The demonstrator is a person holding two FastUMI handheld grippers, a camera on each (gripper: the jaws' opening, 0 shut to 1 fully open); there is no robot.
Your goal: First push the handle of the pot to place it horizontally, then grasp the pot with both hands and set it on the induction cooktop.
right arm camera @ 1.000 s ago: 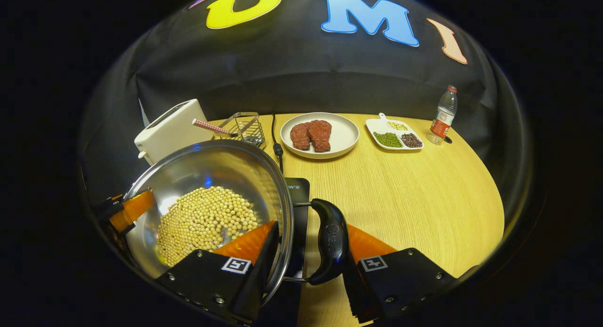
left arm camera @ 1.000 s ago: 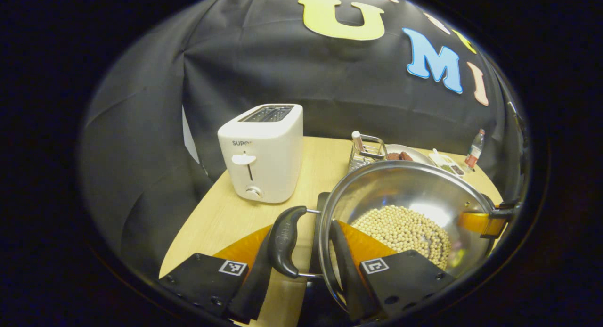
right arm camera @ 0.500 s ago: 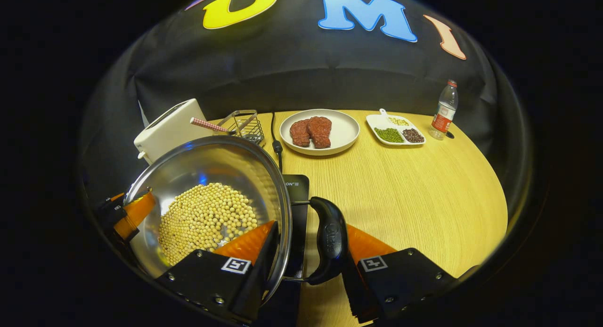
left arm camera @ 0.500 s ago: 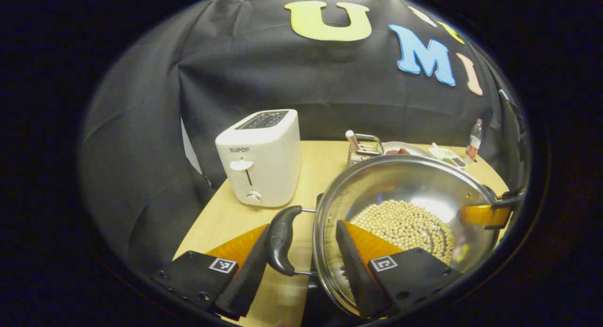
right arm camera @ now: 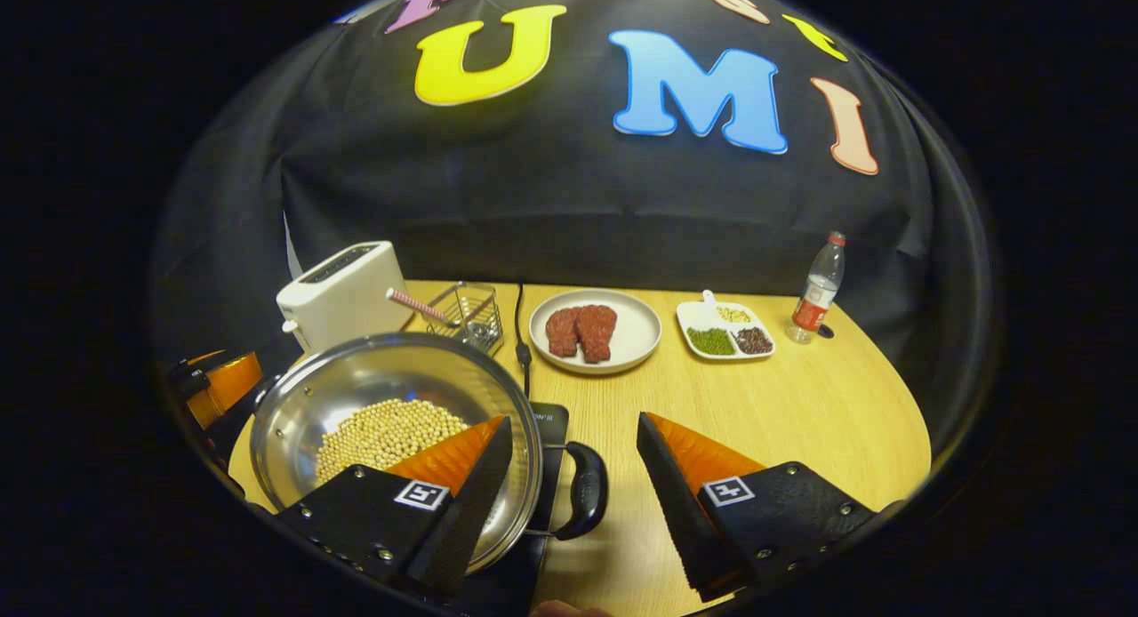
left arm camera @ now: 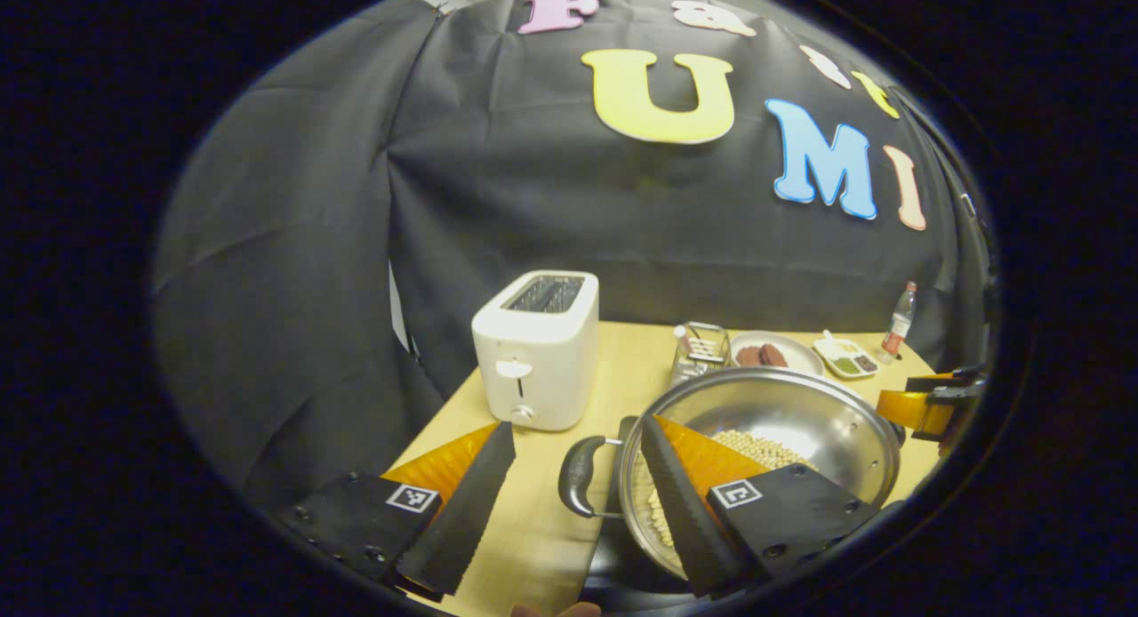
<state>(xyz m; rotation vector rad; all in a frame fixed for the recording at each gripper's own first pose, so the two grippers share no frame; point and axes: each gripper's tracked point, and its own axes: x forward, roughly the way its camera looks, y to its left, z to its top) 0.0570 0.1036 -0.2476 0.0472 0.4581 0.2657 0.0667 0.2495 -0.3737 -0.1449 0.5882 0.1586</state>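
Left gripper view: the left gripper (left arm camera: 573, 475) is spread wide and holds nothing. One finger sits over the bare wooden table (left arm camera: 533, 528), the other hangs over the pot's rim. The pot (left arm camera: 782, 421), a shiny steel one with pale beans (left arm camera: 756, 448) in the bottom, sits on the black induction cooktop (left arm camera: 622, 564), which peeks out under it. Its near black handle (left arm camera: 576, 476) lies flat between the two fingers, with neither touching it. On the far right edge you can see the other gripper just beside the pot's opposite side. A white toaster (left arm camera: 536, 350) stands to the left on the table, with a wire rack (left arm camera: 702, 350) farther back.

Right gripper view: the right gripper (right arm camera: 573, 484) is released too, fingers well apart. The pot (right arm camera: 391, 404) sits at the left on the cooktop (right arm camera: 547, 421), and its right handle (right arm camera: 587, 488) lies level in the gap, clear of both fingers. Farther off are a plate of meat (right arm camera: 594, 330), a divided dish of beans (right arm camera: 725, 331) and a water bottle (right arm camera: 818, 288). The toaster (right arm camera: 342, 292) and wire rack (right arm camera: 467, 310) are at the far left.
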